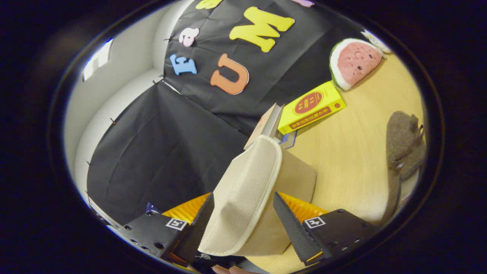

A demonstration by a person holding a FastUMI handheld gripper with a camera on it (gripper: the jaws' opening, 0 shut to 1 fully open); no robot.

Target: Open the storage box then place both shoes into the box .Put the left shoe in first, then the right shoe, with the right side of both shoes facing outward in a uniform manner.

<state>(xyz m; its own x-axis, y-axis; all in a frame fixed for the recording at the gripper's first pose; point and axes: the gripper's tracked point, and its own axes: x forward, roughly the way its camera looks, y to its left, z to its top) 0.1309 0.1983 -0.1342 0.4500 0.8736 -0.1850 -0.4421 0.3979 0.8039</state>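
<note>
Fingers (243, 224) are standing apart around the storage box's beige fabric lid flap (247, 190), which you're lifting off the box (298, 171).

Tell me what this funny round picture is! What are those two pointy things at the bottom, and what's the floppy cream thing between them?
The picture comes from a small camera riding on a hand-held gripper, a grabbing tool that a person carries. The two pointy things are its fingers, and the camera looks out along them. The image is round because the lens bends the view.

The floppy cream thing is the fabric lid of a storage box. It sits between the fingers, lifted up from the box; I cannot tell if they are squeezing it.

Beyond, on the wooden table, lie a yellow box, a watermelon plush, some books and a grey fuzzy shoe.
</note>
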